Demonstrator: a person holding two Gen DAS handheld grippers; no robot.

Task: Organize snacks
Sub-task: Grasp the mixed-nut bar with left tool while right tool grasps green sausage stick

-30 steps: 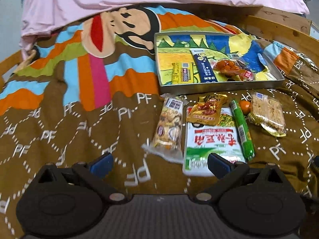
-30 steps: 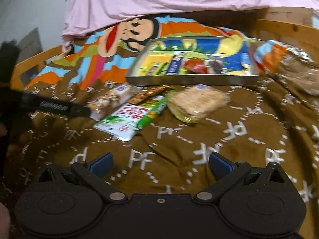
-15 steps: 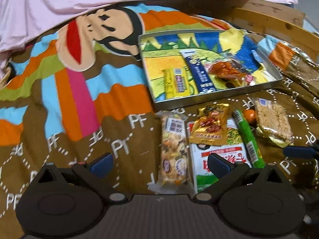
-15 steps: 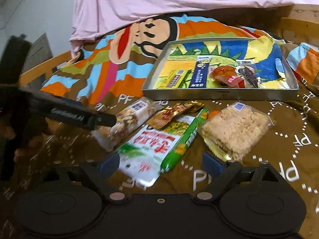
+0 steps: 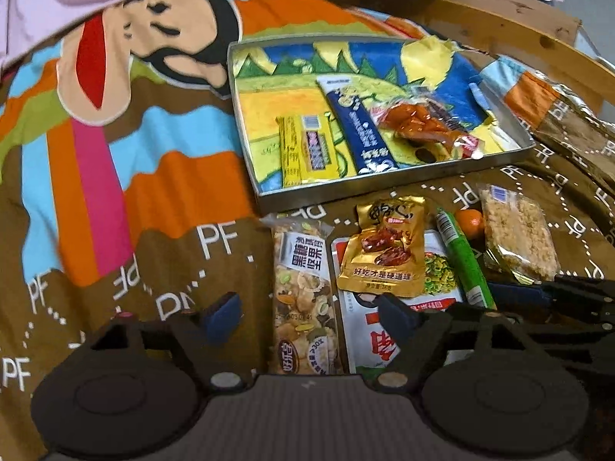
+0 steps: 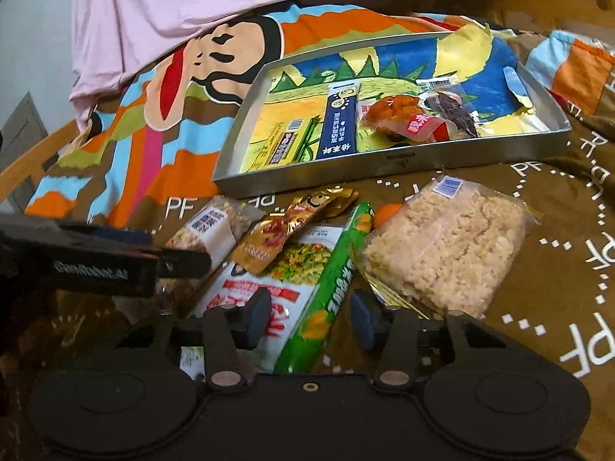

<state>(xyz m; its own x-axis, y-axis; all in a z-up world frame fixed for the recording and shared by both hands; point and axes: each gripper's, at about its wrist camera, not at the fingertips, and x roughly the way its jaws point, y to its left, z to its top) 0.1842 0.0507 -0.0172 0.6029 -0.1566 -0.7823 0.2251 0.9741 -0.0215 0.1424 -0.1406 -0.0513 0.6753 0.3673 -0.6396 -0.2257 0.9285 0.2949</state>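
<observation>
A metal tray (image 5: 269, 196) on the blanket holds a yellow bar (image 5: 307, 150), a blue stick pack (image 5: 357, 130) and a meat packet (image 5: 419, 123). In front of it lie a nut bar (image 5: 303, 288), a gold packet (image 5: 384, 257), a white pickle packet (image 6: 246, 296), a green sausage stick (image 6: 330, 296), a small orange (image 5: 471, 223) and a rice cake (image 6: 446, 249). My left gripper (image 5: 309, 317) is closing astride the nut bar, pads clear of it. My right gripper (image 6: 310, 319) is closing around the sausage stick, not pressing it.
The snacks rest on a brown cartoon blanket (image 5: 115, 176) over a bed. A pink sheet (image 6: 173, 7) lies at the far end. A wooden bed frame (image 5: 519, 34) runs behind and to the right of the tray.
Both grippers have moved forward and down over the loose snacks. Their jaws, wide a second ago, have narrowed, the right more than the left.
</observation>
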